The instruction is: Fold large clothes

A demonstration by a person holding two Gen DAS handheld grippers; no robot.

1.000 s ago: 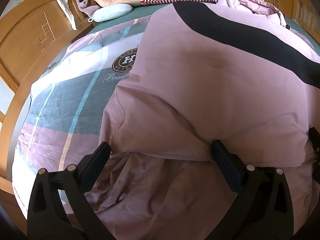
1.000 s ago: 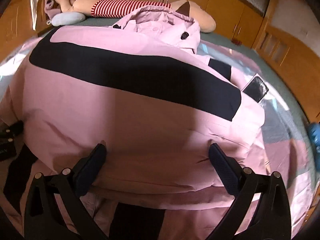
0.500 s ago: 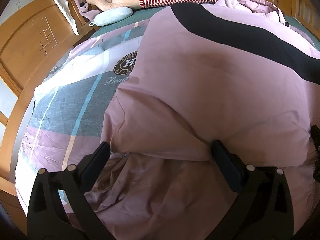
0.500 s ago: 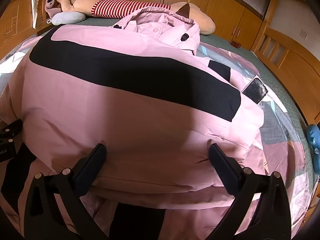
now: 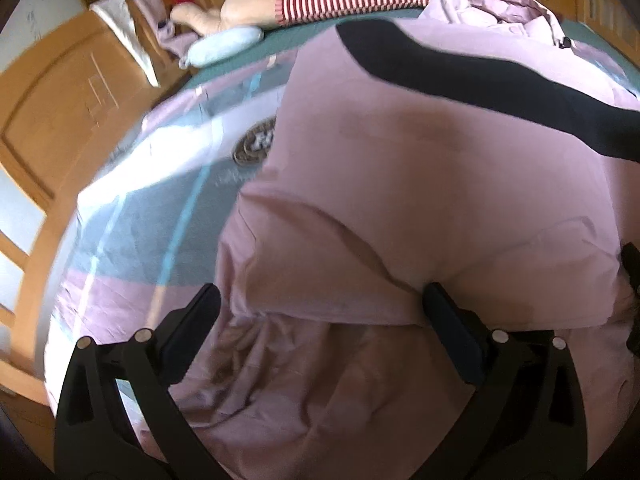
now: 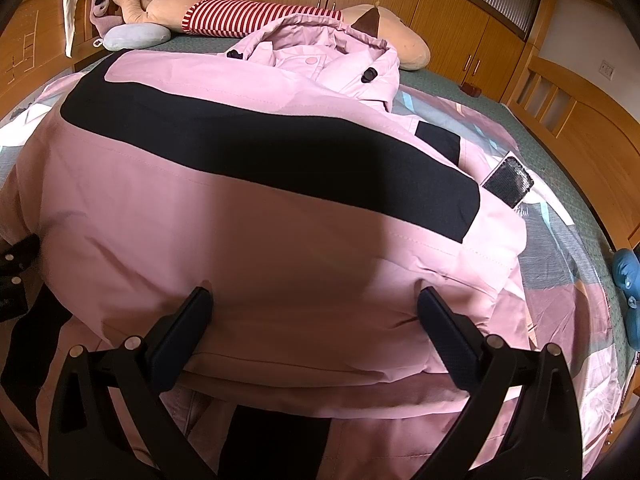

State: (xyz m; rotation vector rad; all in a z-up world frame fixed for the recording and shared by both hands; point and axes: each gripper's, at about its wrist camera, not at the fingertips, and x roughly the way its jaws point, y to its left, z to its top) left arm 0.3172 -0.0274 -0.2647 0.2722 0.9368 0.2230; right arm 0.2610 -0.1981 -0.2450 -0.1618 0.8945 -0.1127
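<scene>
Pink hooded jacket [image 6: 280, 208] with a broad black band [image 6: 260, 152], spread across a bed and already doubled over once, the folded edge nearest the cameras. Bedspread [image 5: 160, 208] in pink, grey and pale blue blocks beneath it. Hood [image 6: 320, 44] bunched at the far end, near a long plush toy in a red-and-white striped shirt [image 6: 256, 16] lying along the head of the bed.

Left gripper [image 5: 320, 312] released, jaws spread wide over the near left corner of the fold, tips just above or brushing the fabric; contact hard to confirm. Right gripper [image 6: 314, 308] likewise spread wide over the near right part of the fold, clasping nothing.

Probably padded: puffy, soft, springy, bulky though not heavy. Smooth shell fabric, likely slippery between narrow pads. Thick doubled layers likely to bounce back open unless pressed flat. Best hold judged to be the stitched hem or the folded edge at both near corners, pinching all layers together rather than the top layer alone.
</scene>
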